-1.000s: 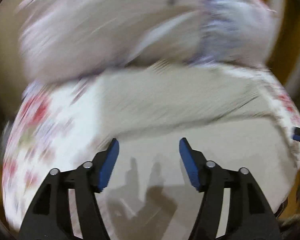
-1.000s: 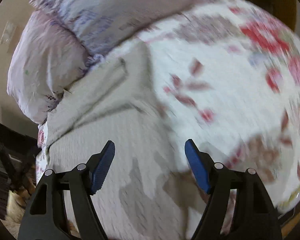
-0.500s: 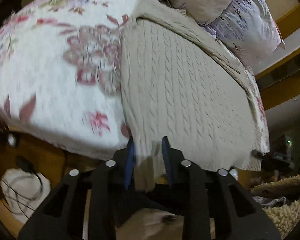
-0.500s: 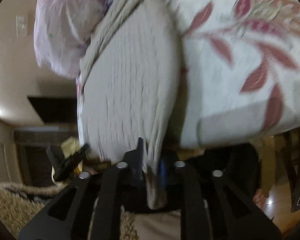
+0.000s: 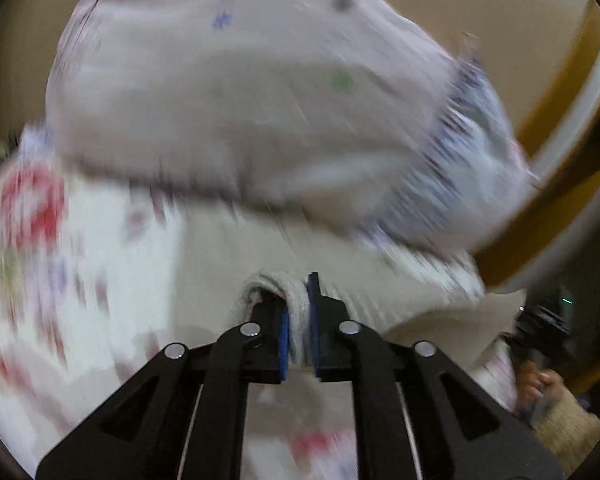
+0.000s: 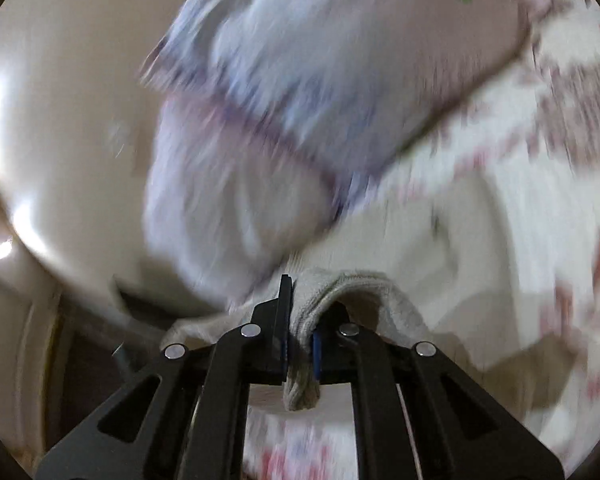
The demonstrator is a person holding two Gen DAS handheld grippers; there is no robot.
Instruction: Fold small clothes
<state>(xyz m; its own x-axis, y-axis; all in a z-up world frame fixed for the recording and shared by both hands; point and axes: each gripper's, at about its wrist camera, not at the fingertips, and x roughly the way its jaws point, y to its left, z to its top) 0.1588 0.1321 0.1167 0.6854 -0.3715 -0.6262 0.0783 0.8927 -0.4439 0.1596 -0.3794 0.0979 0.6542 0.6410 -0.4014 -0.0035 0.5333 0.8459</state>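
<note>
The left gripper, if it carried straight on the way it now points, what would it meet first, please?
The left gripper, shut on the beige sweater, points at more of that sweater lying on the floral bedspread; beyond lies the pale pillow. Motion blur leaves depth uncertain.

Both views are motion-blurred. A bed carries a white bedspread printed with red and pink flowers; it fills the lower part of each view. At the head of the bed lies a pale lilac pillow with small coloured specks and a blue-patterned edge. A second pillow sits below it in the right wrist view. Behind stands a plain beige wall, brightly lit at the left. A wooden frame in yellow-brown crosses the upper right of the left wrist view.
</note>
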